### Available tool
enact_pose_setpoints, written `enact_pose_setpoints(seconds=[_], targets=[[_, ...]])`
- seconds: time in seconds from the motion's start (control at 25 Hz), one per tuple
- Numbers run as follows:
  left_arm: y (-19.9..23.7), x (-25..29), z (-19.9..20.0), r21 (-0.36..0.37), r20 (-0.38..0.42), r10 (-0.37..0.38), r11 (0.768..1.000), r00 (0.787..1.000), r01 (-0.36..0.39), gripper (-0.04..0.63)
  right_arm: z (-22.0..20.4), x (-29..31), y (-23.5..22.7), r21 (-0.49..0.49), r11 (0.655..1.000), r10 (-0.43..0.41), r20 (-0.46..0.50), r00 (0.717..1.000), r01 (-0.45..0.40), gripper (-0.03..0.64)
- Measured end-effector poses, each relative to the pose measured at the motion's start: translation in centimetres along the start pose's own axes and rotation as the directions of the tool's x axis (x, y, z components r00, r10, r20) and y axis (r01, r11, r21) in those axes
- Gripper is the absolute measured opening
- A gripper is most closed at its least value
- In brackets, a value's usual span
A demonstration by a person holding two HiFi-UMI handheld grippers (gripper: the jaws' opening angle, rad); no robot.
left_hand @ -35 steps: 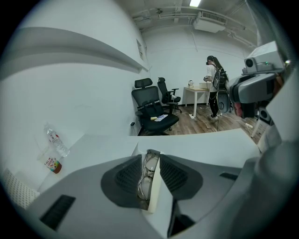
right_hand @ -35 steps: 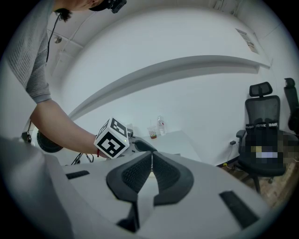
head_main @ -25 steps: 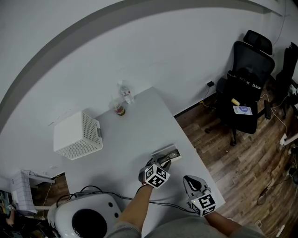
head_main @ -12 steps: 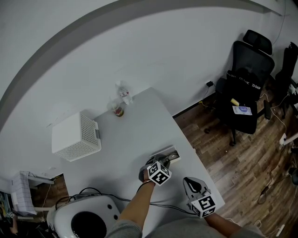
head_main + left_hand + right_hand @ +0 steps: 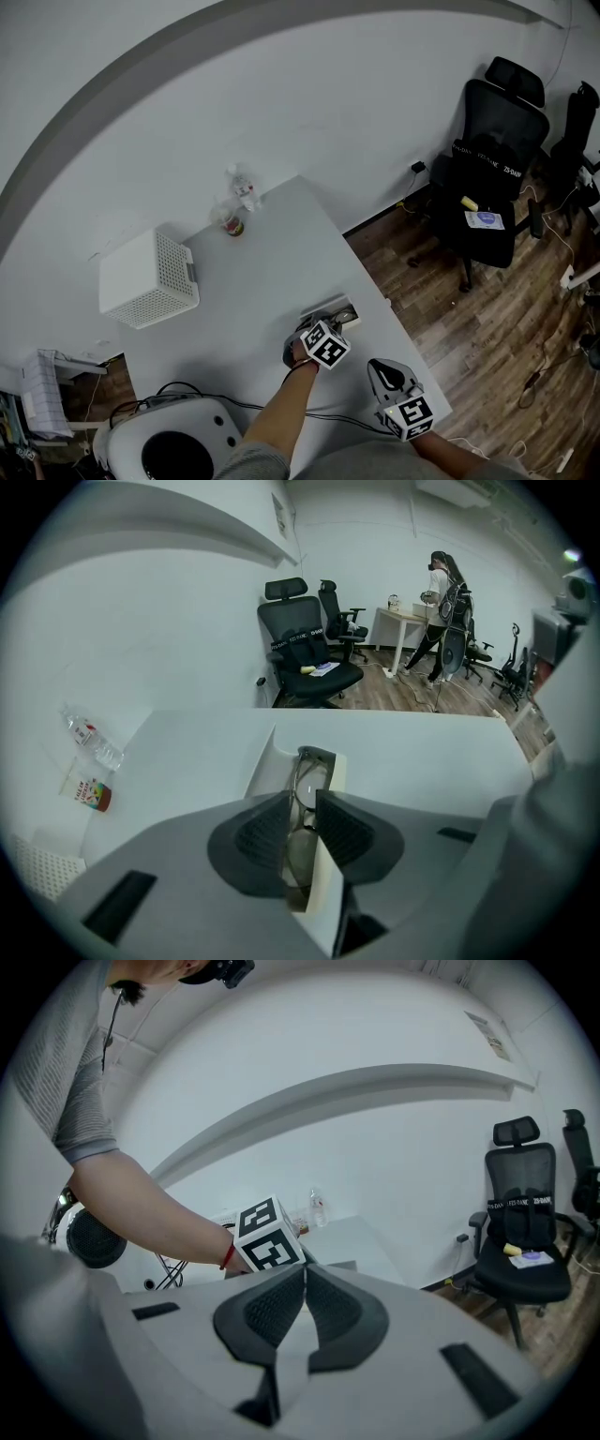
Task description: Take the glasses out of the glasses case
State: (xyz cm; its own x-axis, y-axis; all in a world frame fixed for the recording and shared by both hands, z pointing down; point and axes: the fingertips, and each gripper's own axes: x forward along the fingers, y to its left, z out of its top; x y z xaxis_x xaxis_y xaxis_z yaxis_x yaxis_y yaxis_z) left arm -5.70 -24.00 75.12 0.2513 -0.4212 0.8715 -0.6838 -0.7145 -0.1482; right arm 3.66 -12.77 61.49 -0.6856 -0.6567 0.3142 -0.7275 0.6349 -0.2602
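— Two grippers: which is nearer the glasses [image 5: 302, 778]?
— The left gripper [image 5: 302, 799]. They lie in the open case [image 5: 265, 761], between its jaws, long axis running straight away. Those jaws, just closing, aren't pinching yet. The right gripper [image 5: 305, 1274] is closed, empty.

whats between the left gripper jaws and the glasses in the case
Nothing. In the left gripper view, the jaws of the left gripper, which have just been closing, straddle the glasses lying in the open glasses case.
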Motion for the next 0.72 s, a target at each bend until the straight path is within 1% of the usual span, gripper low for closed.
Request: enact_pose_setpoints(seconds=[0.08, 0.4, 0.52, 0.72], targets=[[0.3, 0.2, 0.0, -0.004, -0.008, 0.010, 1.000, 1.000, -0.010, 0.095, 0.1, 0.0, -0.1, 0.000, 1.000, -0.004, 0.000, 1.000, 0.004, 0.012], [0.1, 1.0, 0.7, -0.031, -0.030, -0.030, 0.999, 0.999, 0.029, 0.092, -0.6, 0.3, -0.4, 0.020, 1.000, -0.006, -0.006, 1.000, 0.006, 0.012], [0.1, 1.4, 0.8, -0.022, -0.044, -0.038, 0.999, 0.998, 0.037, 0.089, -0.4, 0.2, -0.8, 0.021, 1.000, -0.021, -0.017, 1.000, 0.021, 0.012], [0.1, 2.0, 0.8, -0.017, -0.063, -0.066, 0.998, 0.996, 0.065, 0.089, -0.5, 0.1, -1.0, 0.027, 0.999, -0.017, -0.009, 1.000, 0.018, 0.012]])
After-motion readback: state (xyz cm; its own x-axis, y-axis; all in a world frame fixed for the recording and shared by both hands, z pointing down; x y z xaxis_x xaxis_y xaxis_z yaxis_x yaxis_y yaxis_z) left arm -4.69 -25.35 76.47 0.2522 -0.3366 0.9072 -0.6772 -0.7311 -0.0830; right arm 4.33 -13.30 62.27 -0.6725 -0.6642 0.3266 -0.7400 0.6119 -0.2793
